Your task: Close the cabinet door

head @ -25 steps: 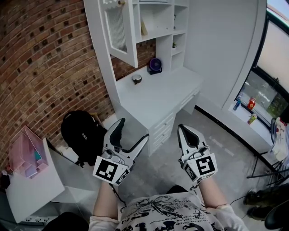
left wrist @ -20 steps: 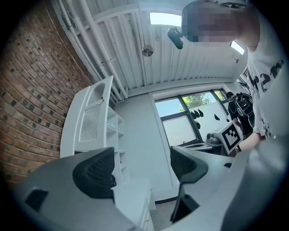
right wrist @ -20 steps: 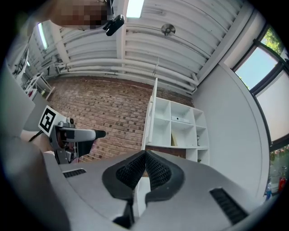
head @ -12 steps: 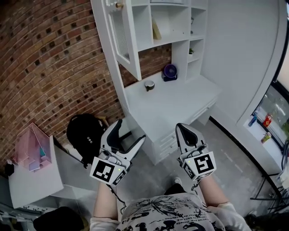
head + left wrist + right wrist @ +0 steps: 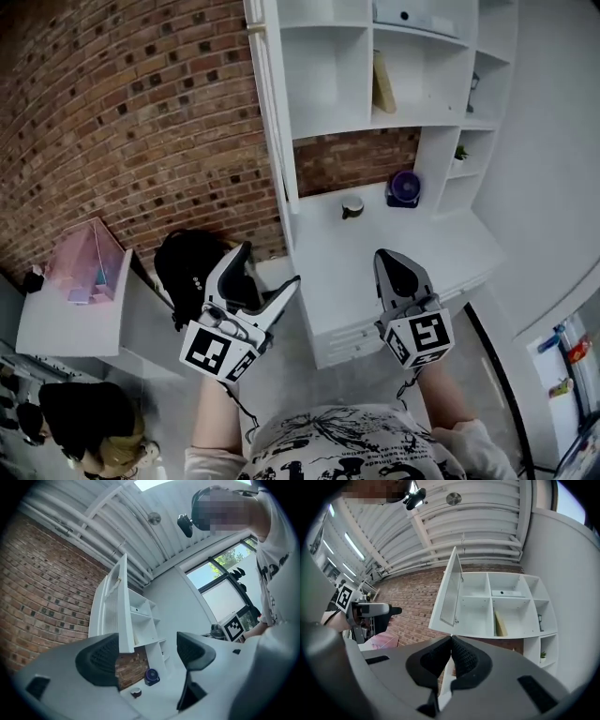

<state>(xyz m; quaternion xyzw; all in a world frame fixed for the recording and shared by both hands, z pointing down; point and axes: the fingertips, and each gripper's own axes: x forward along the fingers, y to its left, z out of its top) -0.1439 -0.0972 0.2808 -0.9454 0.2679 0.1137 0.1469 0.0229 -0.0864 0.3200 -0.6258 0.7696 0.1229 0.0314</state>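
The white slatted cabinet door (image 5: 274, 112) stands open. In the head view it shows edge-on at the 9 o'clock side of the white shelf cabinet (image 5: 333, 84). Its long axis runs from 12 to 6 o'clock, and the leaf points out from the cabinet, away from the red brick wall (image 5: 141, 112). In the right gripper view the one door (image 5: 449, 592) hangs at 9 o'clock of the open compartments, with the slatted panel turned outward.

Inside the cabinet I count one yellowish upright book (image 5: 382, 82) and one flat white box (image 5: 408, 14) on the shelf above it. One small green plant (image 5: 460, 152) is in a narrow compartment at 3 o'clock.

Below the cabinet, the white desk (image 5: 375, 258) carries one small round cup (image 5: 352, 206) and one purple round fan (image 5: 405, 187), near each other.

The left gripper (image 5: 270, 265) is at 6 o'clock of the door, well apart from it. Its jaws are wide apart with nothing between them. The right gripper (image 5: 389, 258) is over the desk edge, its jaws pressed together and empty.

One black backpack (image 5: 192, 267) sits at 9 o'clock of the left gripper.
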